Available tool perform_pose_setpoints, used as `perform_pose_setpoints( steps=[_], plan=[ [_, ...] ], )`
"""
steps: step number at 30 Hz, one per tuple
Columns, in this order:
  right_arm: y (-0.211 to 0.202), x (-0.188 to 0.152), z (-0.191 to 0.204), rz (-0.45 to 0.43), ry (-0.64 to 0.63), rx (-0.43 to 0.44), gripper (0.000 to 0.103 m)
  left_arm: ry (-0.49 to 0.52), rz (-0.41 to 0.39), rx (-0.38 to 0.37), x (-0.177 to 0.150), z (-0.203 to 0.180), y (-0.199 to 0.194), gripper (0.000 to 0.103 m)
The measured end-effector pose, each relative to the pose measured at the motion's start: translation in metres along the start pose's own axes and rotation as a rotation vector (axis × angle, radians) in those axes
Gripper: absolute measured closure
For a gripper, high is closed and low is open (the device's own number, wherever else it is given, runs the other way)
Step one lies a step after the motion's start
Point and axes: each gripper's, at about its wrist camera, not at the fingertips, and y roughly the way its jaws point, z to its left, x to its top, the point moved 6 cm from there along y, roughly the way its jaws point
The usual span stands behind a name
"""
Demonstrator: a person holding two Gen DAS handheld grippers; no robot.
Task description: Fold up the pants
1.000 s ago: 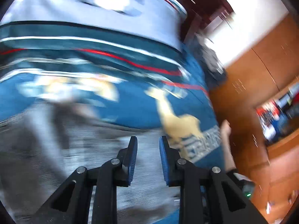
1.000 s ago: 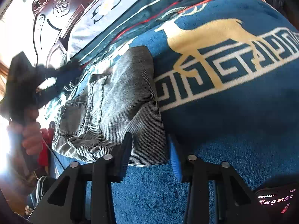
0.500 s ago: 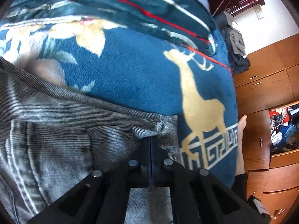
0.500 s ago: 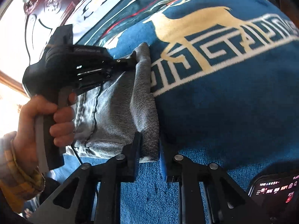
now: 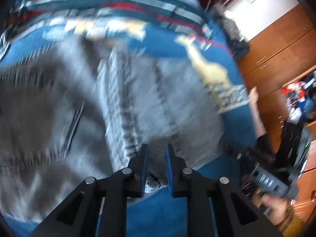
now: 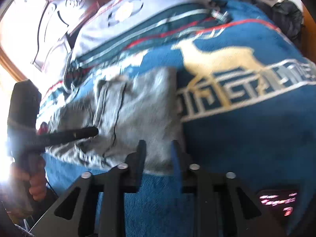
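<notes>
While the grey jeans (image 6: 138, 106) lie folded into a compact stack on the blue deer blanket (image 6: 246, 138), both the left gripper (image 5: 156, 154) and right gripper (image 6: 159, 148) stand released, jaws having just parted; little beyond final tidying seems left.

Home bedroom: blanketed bed (image 6: 246, 138), wooden wardrobe (image 5: 276, 45).

Grey corduroy pants (image 6: 138, 106) lie folded on blue blanket (image 6: 246, 138).
</notes>
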Motion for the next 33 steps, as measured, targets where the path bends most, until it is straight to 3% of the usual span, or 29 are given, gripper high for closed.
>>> perform_pose_setpoints(
  steps=[2,6,12,16,19,23,26,28,29,30,31,33],
  plan=[
    [0.017,-0.01,-0.005,0.062,-0.003,-0.016,0.087,-0.039,-0.026,-0.043,-0.008,0.011,0.003,0.084],
    [0.017,-0.004,-0.004,0.087,0.01,-0.01,0.086,-0.151,-0.041,-0.114,-0.005,0.024,-0.001,0.088],
    [-0.007,0.021,0.008,0.003,-0.038,-0.034,0.075,-0.075,-0.142,-0.093,0.024,0.008,-0.021,0.086],
    [0.011,0.059,0.021,-0.022,-0.088,-0.049,0.075,-0.063,-0.165,-0.016,0.063,0.004,-0.003,0.086],
    [0.034,0.077,0.025,-0.015,-0.115,-0.064,0.075,-0.1,-0.152,0.045,0.073,0.021,0.016,0.086],
    [0.076,0.069,0.019,0.099,-0.179,-0.139,0.075,-0.134,-0.149,0.012,0.067,0.034,0.025,0.087],
    [0.073,0.064,0.026,0.074,-0.255,-0.178,0.071,-0.132,-0.148,-0.023,0.063,0.035,0.012,0.086],
    [0.065,0.062,0.033,0.06,-0.257,-0.172,0.066,-0.13,-0.16,-0.018,0.058,0.037,-0.002,0.079],
    [0.061,0.062,0.036,0.053,-0.26,-0.172,0.063,-0.133,-0.177,-0.006,0.055,0.041,-0.013,0.059],
    [0.054,0.061,0.042,0.039,-0.272,-0.178,0.05,-0.141,-0.204,0.008,0.051,0.045,-0.026,0.032],
    [0.05,0.059,0.047,0.029,-0.282,-0.183,0.04,-0.152,-0.232,0.019,0.048,0.05,-0.038,0.024],
    [0.041,0.055,0.062,0.006,-0.312,-0.182,0.038,-0.171,-0.278,0.028,0.041,0.06,-0.062,0.021]
  ],
)
